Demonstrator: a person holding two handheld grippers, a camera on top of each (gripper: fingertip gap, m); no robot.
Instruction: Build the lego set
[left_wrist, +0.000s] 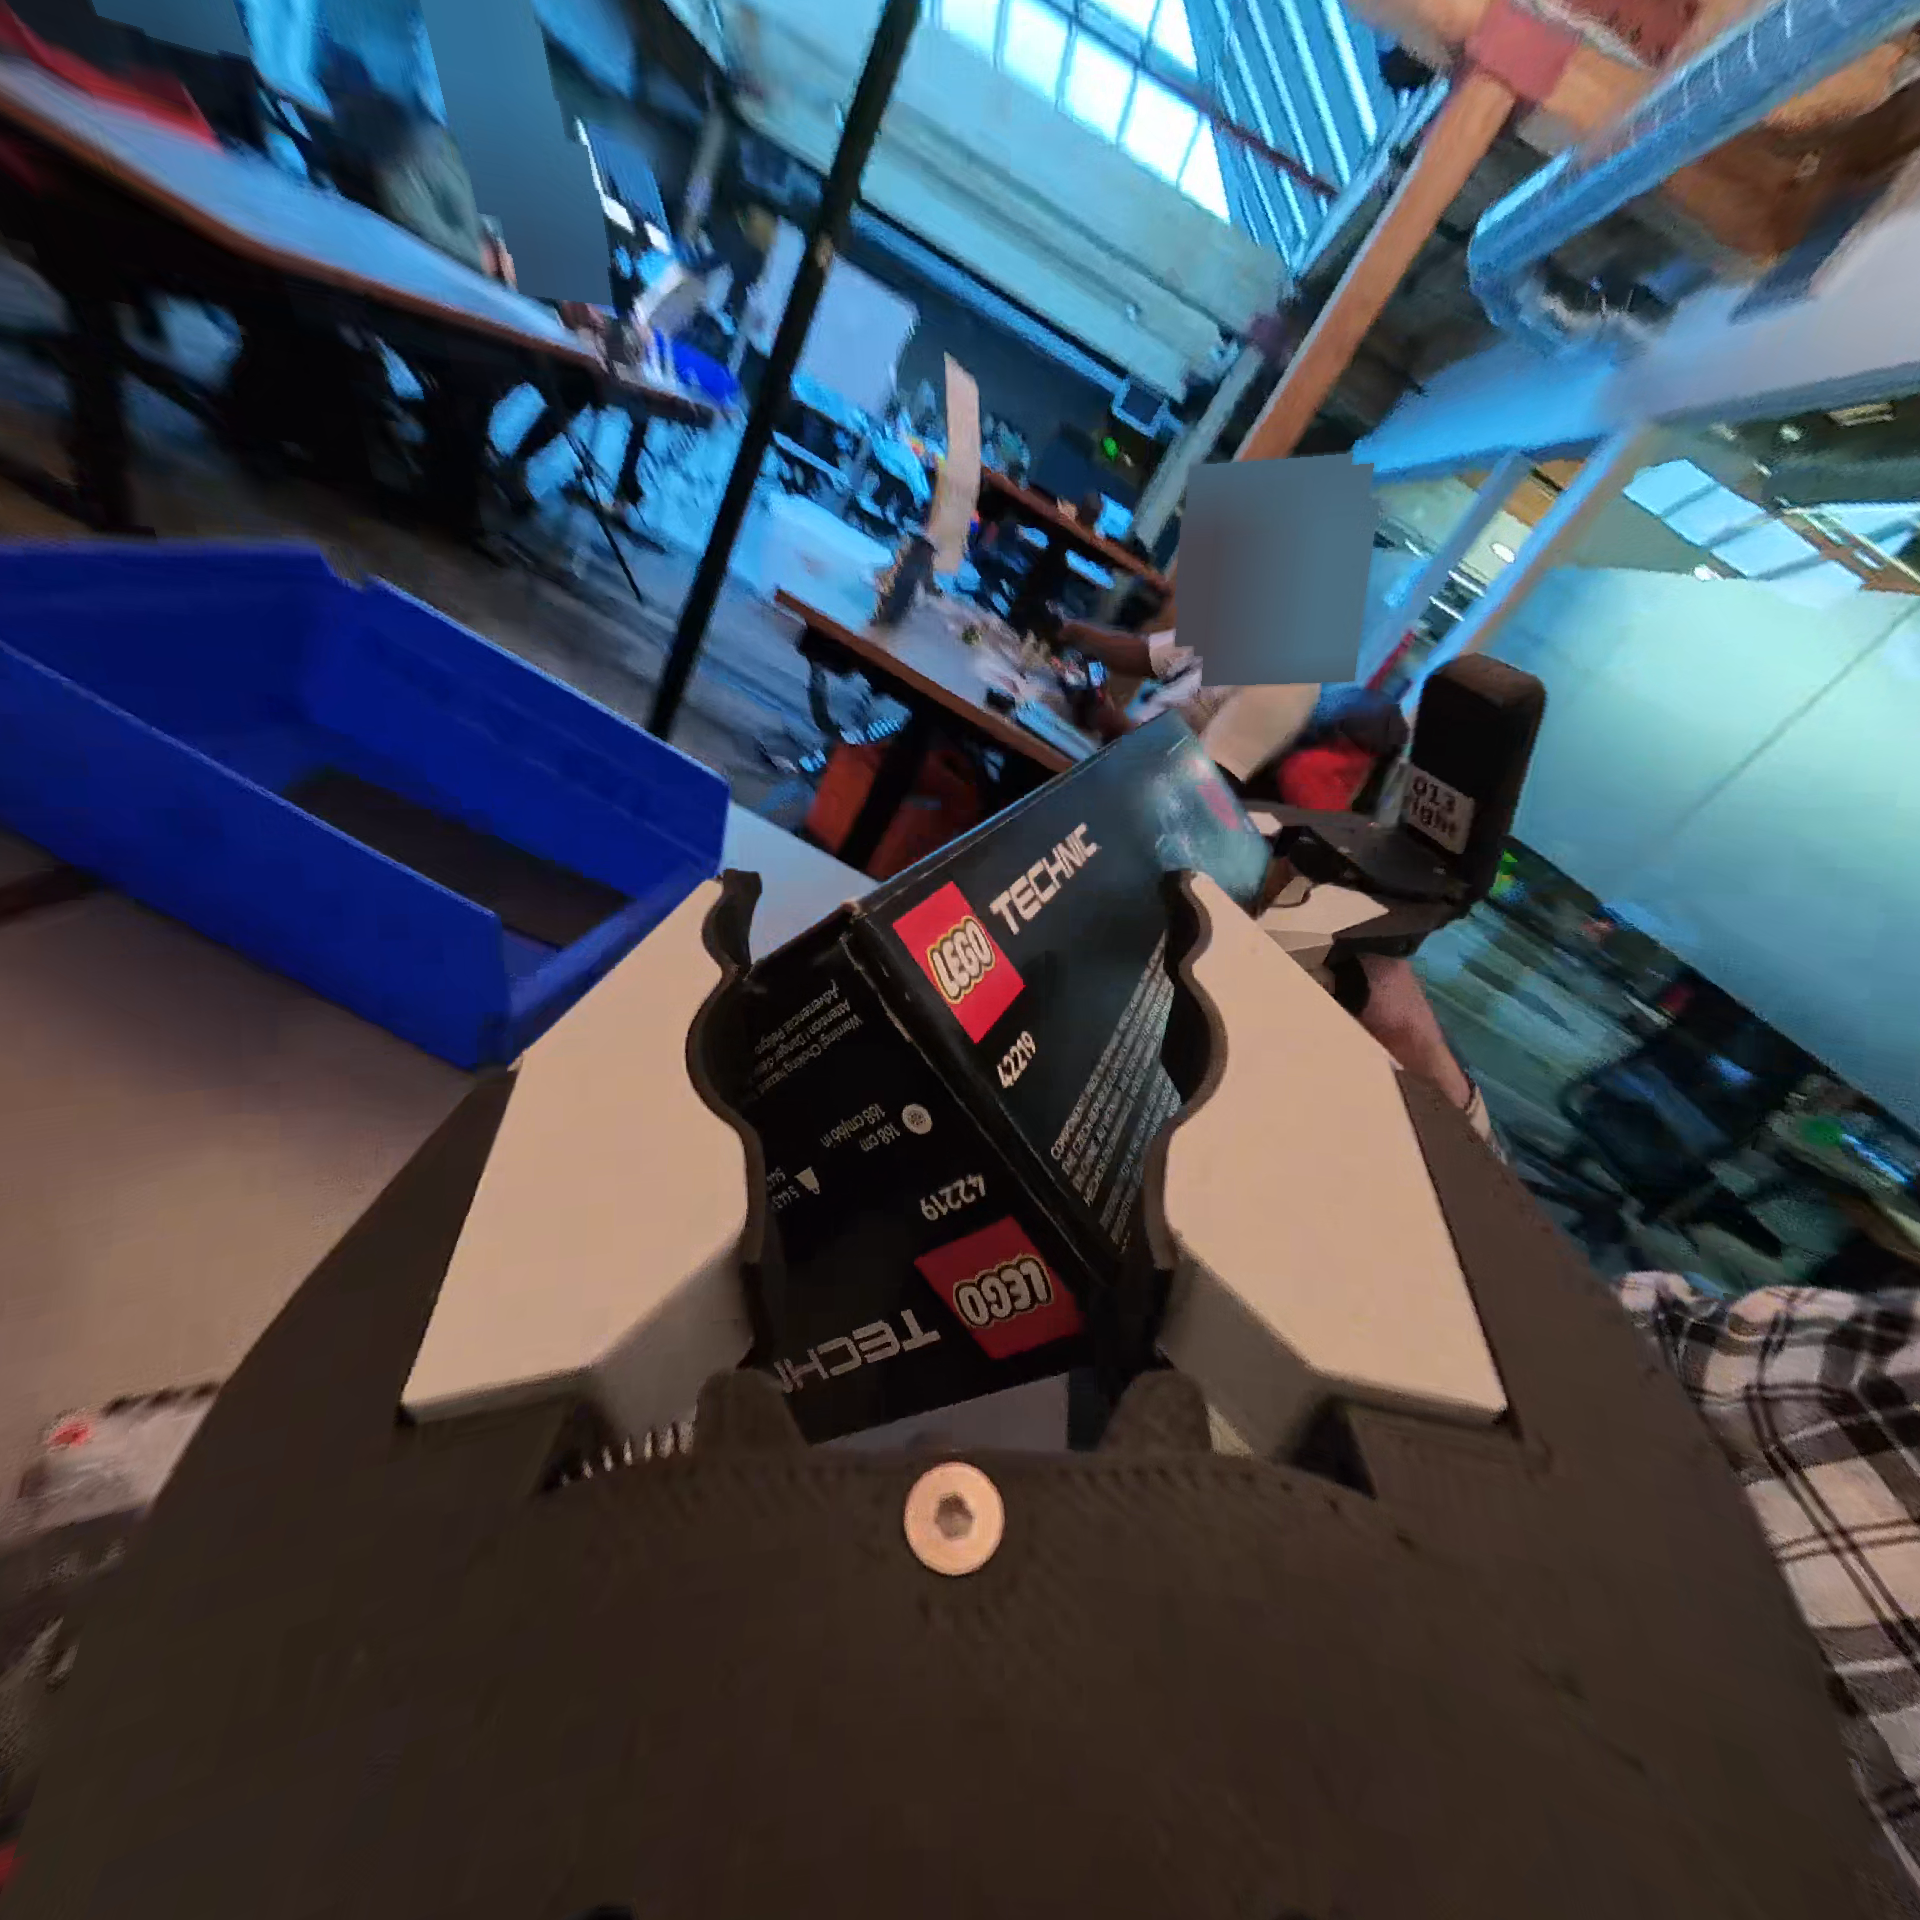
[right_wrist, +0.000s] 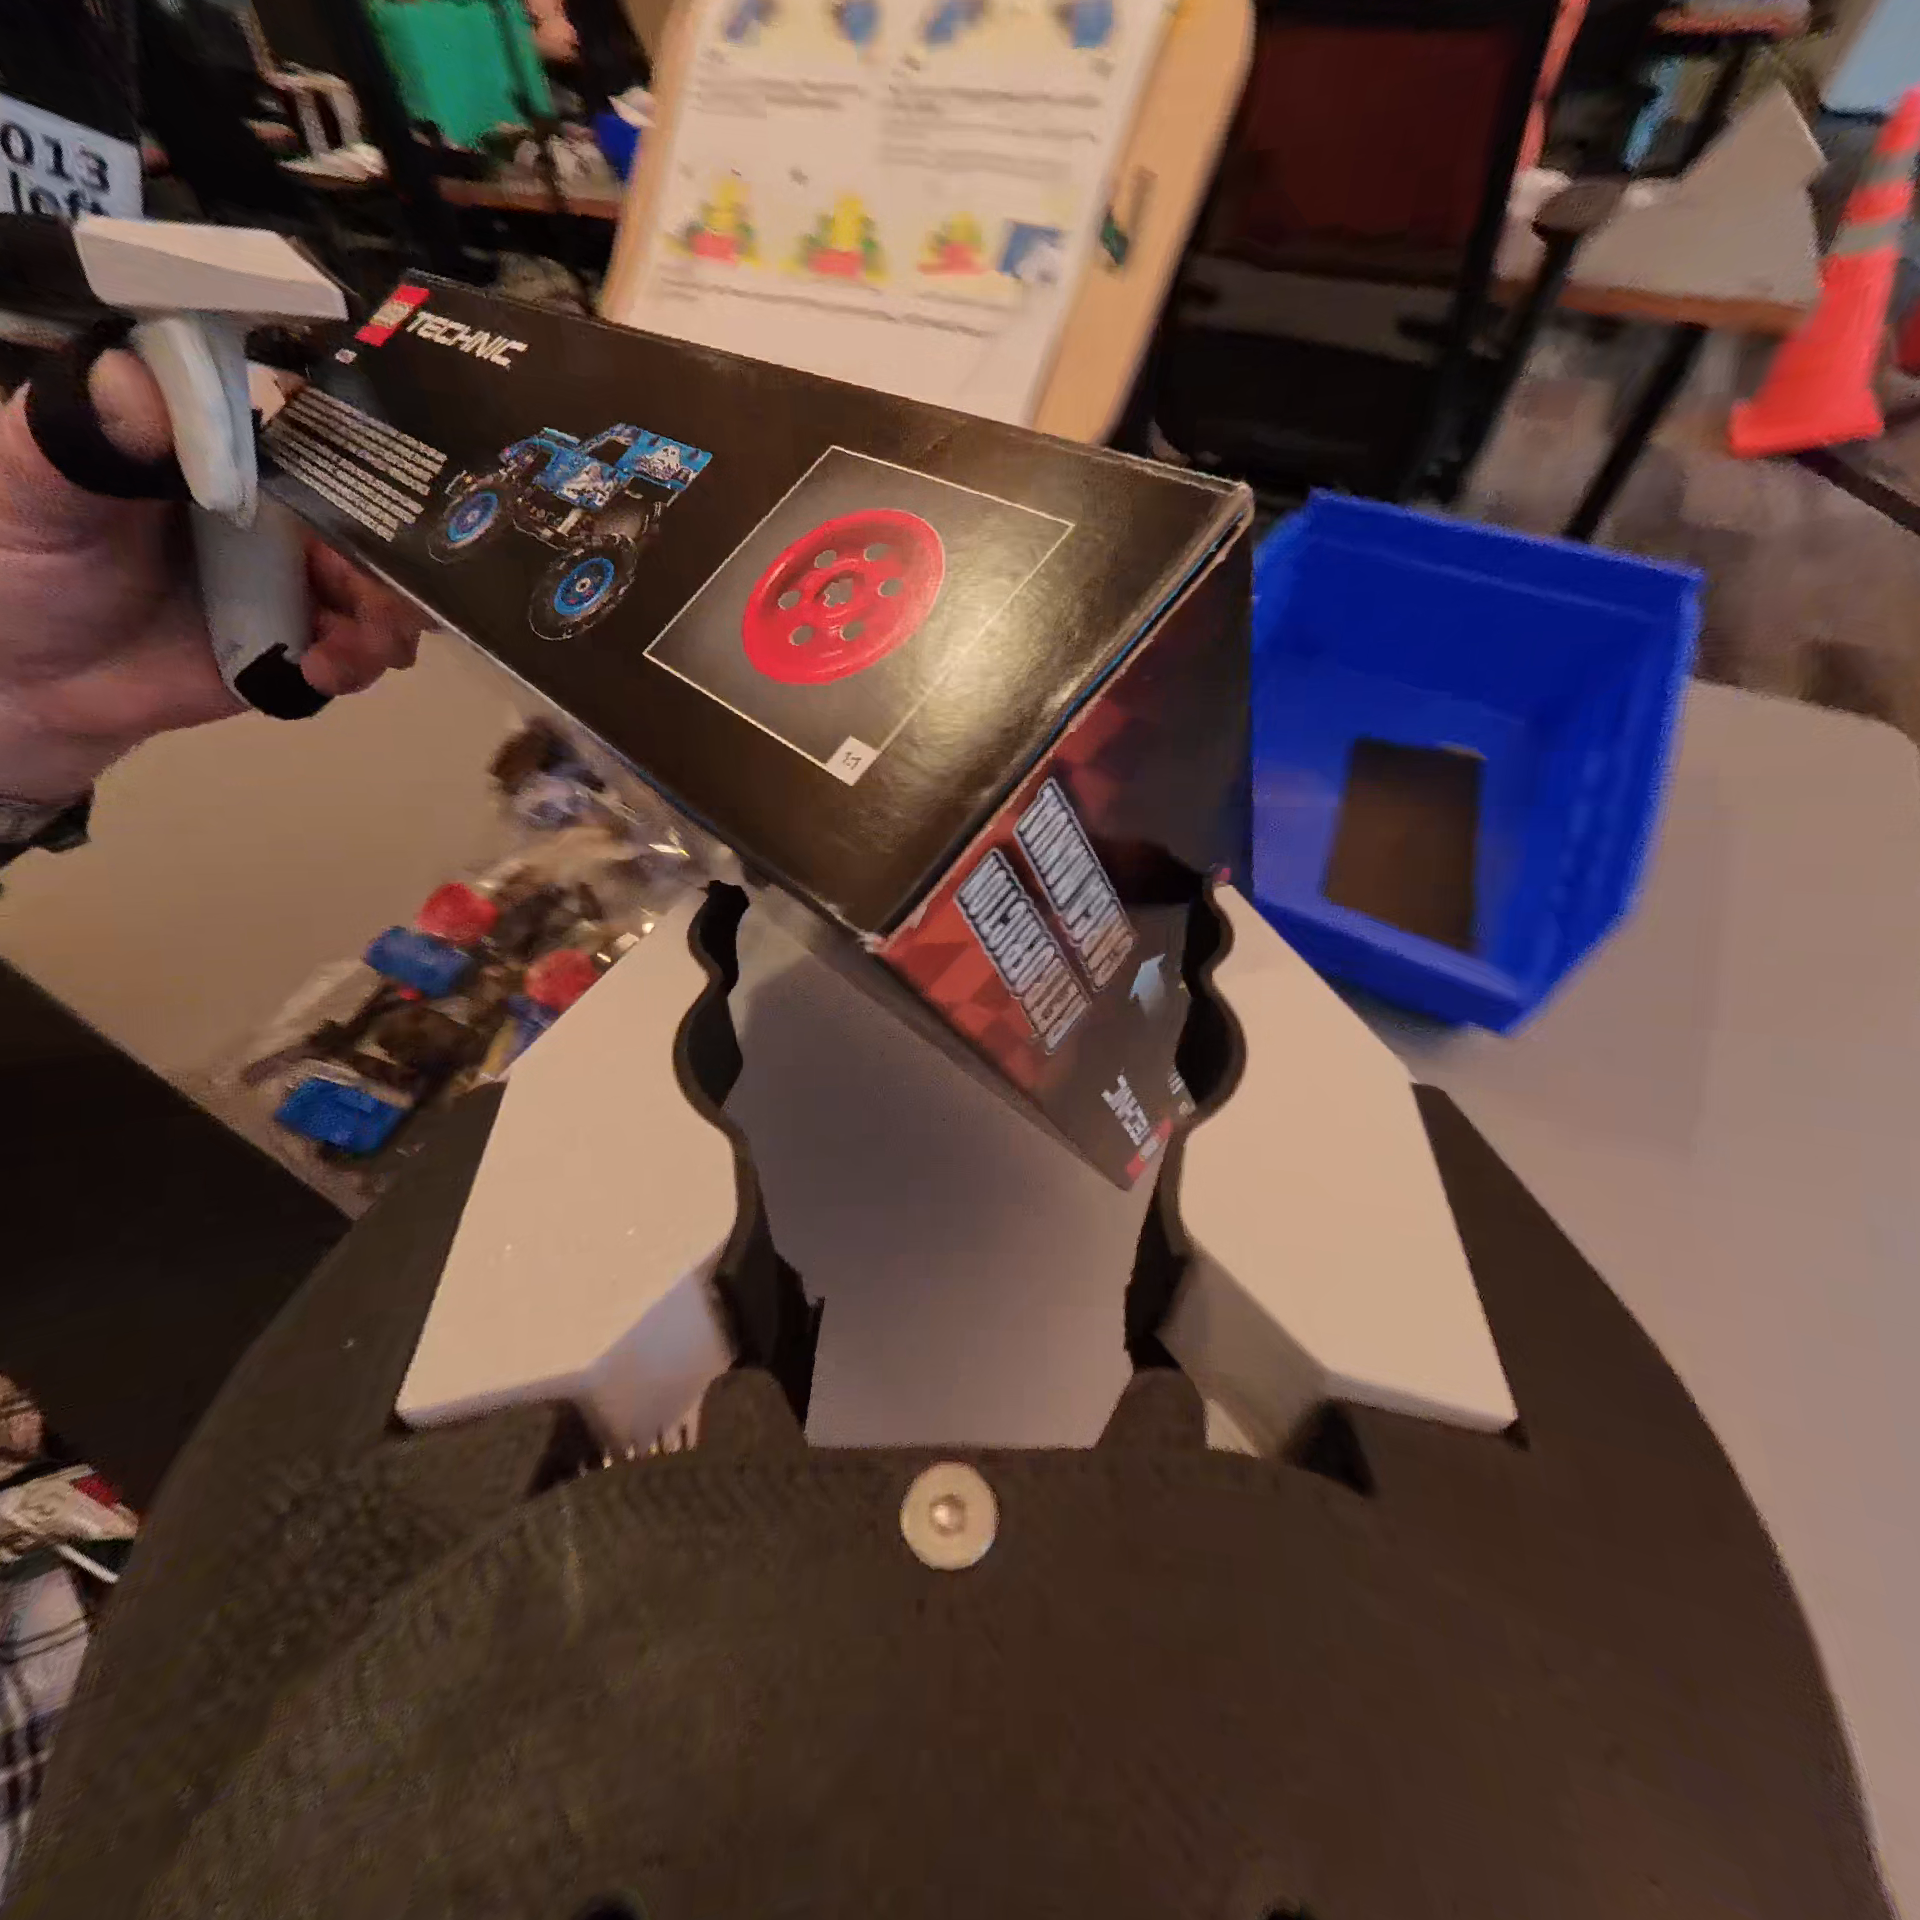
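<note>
The left tongs (left_wrist: 961, 1091) are clamped on one end of the black lego box (left_wrist: 935, 1122), which sits wedged between the two pale fingers with a corner edge facing the camera. That grip carries the box clear of the bench (left_wrist: 156, 1143), tilted, so its far end sticks out toward the right tongs (right_wrist: 961, 1049).

In the right wrist view the box (right_wrist: 790, 623) slants down from the upper left, where the person's hand (right_wrist: 94, 582) works the other tool, to its near end just ahead of the right tongs. Those stand wide, with bare bench showing between the fingers; the box end lies against or just beside the right finger, but nothing is gripped. They look positioned to take or open that end, though I cannot tell whether the flap is already loose.

A clear bag of parts (right_wrist: 457, 956), red, blue and black, lies on the bench at the left, beneath the raised box. A blue bin (right_wrist: 1455, 727) stands on the far right of the bench, likely there for sorting pieces or taking packaging. Judging by this, the build is barely begun: the unpacking stage.
</note>
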